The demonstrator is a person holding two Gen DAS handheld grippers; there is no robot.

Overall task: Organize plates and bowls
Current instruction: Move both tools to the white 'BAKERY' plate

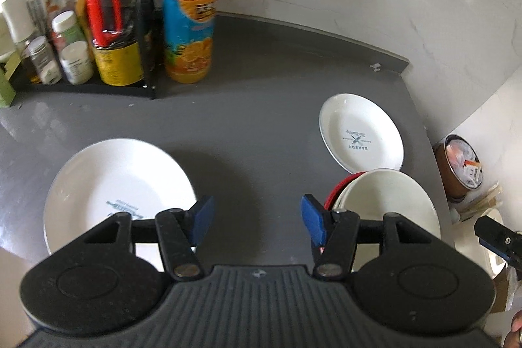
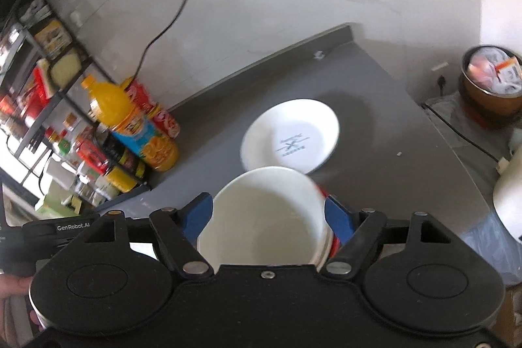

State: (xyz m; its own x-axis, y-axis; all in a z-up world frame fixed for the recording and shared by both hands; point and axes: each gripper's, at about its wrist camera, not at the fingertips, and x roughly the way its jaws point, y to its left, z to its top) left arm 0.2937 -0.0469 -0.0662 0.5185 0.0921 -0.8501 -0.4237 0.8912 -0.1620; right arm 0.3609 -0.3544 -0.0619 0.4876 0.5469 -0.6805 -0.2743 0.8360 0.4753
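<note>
Left wrist view: the grey desk [image 1: 248,126] runs back to a raised lip against the white wall, with its right edge dropping off just past the small plate [image 1: 360,132]. A wide bare stretch lies in the middle, between the large plate [image 1: 114,185] at near left and the stack of bowls [image 1: 388,201] at near right, white over a red one. A rack of bottles [image 1: 81,31] and an orange juice bottle [image 1: 189,5] crowd the back left corner. The left gripper [image 1: 257,219] hangs over that bare stretch, spread wide, grasping nothing.

Right wrist view: the same desk corner, with room open beyond the small plate [image 2: 290,136]. The right gripper [image 2: 269,217] is released, its blue pads [image 2: 197,214] straddling the white bowl stack [image 2: 264,217]; whether they touch the rim, I cannot tell.
</note>
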